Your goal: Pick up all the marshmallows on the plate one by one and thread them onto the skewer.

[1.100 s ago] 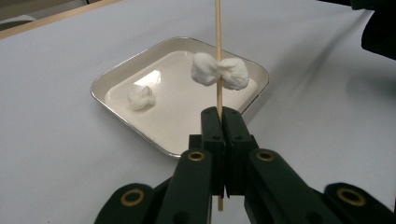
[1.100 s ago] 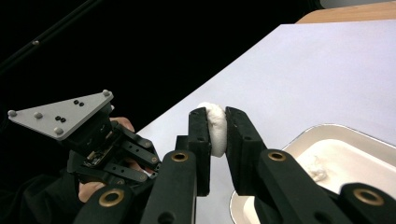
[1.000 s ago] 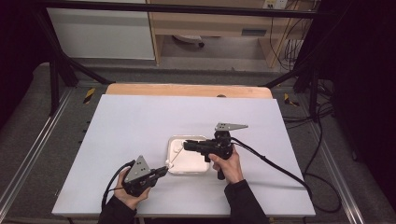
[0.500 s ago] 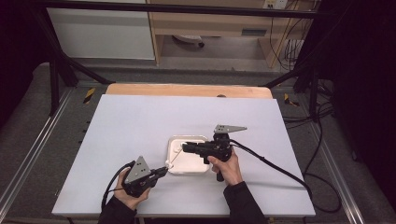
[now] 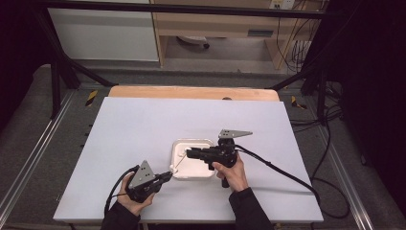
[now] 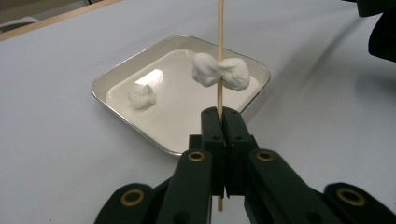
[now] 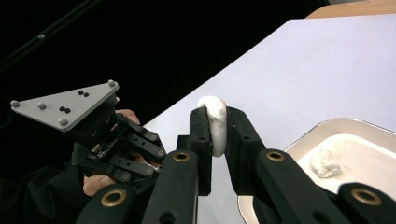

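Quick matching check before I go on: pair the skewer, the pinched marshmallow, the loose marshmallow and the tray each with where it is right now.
Things:
1. skewer
2. pinched marshmallow
3. loose marshmallow
4. tray

Places:
A. lying in the tray
B. on the white table
C. clamped in the left tongs
D. squeezed in the right tongs

Pairs: 1-C, 2-D, 3-A, 4-B
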`<state>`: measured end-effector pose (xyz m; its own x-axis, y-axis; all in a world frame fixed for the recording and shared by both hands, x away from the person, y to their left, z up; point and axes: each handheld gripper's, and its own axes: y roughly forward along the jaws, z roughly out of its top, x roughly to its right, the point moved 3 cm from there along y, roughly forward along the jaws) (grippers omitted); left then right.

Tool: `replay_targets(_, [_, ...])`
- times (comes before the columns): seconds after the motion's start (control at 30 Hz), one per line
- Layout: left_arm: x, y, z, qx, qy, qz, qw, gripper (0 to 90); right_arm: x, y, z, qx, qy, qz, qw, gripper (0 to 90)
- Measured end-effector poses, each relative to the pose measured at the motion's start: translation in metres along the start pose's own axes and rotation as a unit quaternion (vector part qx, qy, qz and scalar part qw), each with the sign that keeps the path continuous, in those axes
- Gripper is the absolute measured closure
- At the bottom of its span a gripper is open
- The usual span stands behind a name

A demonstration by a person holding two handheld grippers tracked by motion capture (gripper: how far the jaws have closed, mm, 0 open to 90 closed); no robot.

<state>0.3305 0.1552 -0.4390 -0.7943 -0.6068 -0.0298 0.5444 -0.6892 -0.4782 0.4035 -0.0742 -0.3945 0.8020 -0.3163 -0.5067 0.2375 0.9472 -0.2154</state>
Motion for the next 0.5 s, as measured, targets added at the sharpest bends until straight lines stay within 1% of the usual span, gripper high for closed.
replay_targets(0.13, [0.0004, 0.0006, -0.0005, -0.002, 0.001, 0.000, 1.0000, 89.4, -0.0007, 0.0008, -0.0010, 0.001, 0.001, 0.006, 1.0000, 82.6])
replay_targets(0.4, [0.0010, 0.0008, -0.0008, -0.003, 0.006, 0.001, 1.0000, 89.4, -0.0018, 0.0013, -0.0028, 0.002, -0.006, 0.006, 1.0000, 82.9])
replay_targets(0.5, [0.0016, 0.0006, -0.0001, 0.000, 0.004, 0.000, 1.0000, 89.4, -0.0020, 0.0013, -0.0027, 0.004, -0.006, 0.007, 0.9999, 83.0])
